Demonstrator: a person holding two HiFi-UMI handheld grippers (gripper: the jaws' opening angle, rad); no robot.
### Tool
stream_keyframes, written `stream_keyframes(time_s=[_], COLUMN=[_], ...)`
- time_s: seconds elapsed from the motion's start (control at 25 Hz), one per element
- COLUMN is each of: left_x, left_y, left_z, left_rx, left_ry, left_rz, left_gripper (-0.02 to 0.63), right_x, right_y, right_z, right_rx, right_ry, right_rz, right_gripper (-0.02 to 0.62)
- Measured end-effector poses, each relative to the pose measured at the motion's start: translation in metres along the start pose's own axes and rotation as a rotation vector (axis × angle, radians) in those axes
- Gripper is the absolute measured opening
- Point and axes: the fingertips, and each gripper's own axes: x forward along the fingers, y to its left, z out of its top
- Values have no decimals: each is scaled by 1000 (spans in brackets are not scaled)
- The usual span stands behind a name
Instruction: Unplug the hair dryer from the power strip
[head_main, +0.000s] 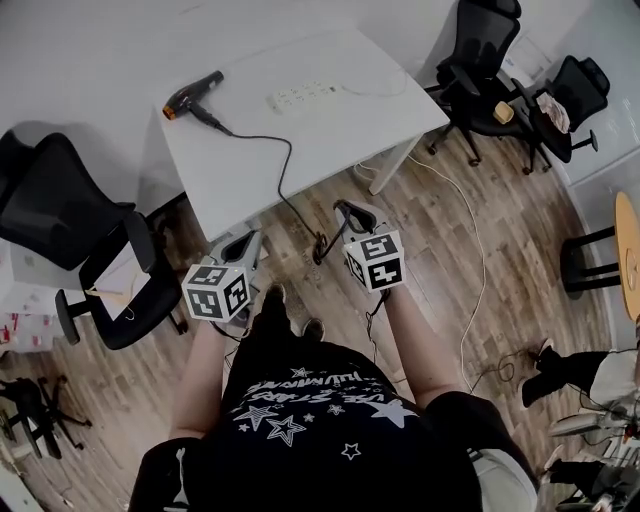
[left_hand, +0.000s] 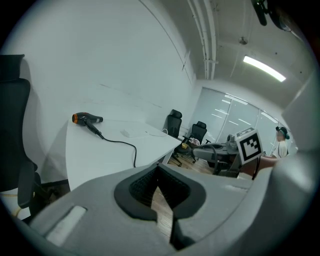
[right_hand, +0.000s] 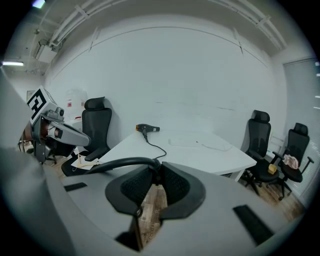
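Note:
The black hair dryer (head_main: 194, 94) with an orange nozzle lies at the far left of the white table (head_main: 330, 150). The white power strip (head_main: 303, 95) lies to its right. The dryer's black cable (head_main: 286, 185) crosses the table, drops off the near edge and loops up to my right gripper (head_main: 350, 213). In the right gripper view my right gripper (right_hand: 154, 170) is shut on the cable's end (right_hand: 120, 162); no plug shows. My left gripper (head_main: 240, 246) hangs beside it above the floor, its pads (left_hand: 145, 182) meeting at the tips with nothing between them.
A black office chair (head_main: 80, 225) stands left of the table, two more (head_main: 480, 70) at the far right. The strip's white cord (head_main: 470, 255) trails over the wooden floor. A round wooden table (head_main: 630, 250) is at the right edge, another person's legs (head_main: 590, 375) below it.

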Motion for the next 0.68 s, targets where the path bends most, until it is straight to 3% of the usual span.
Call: stream_keyframes(time_s=[0.68], left_x=[-49], left_y=[29], left_z=[-9], left_rx=[-6], left_ry=[12], left_rz=[-91], left_gripper=[8], right_x=[-14], right_y=[54], right_z=[-11], right_rx=[54], right_ry=[42], right_rz=[-81], right_gripper=[61])
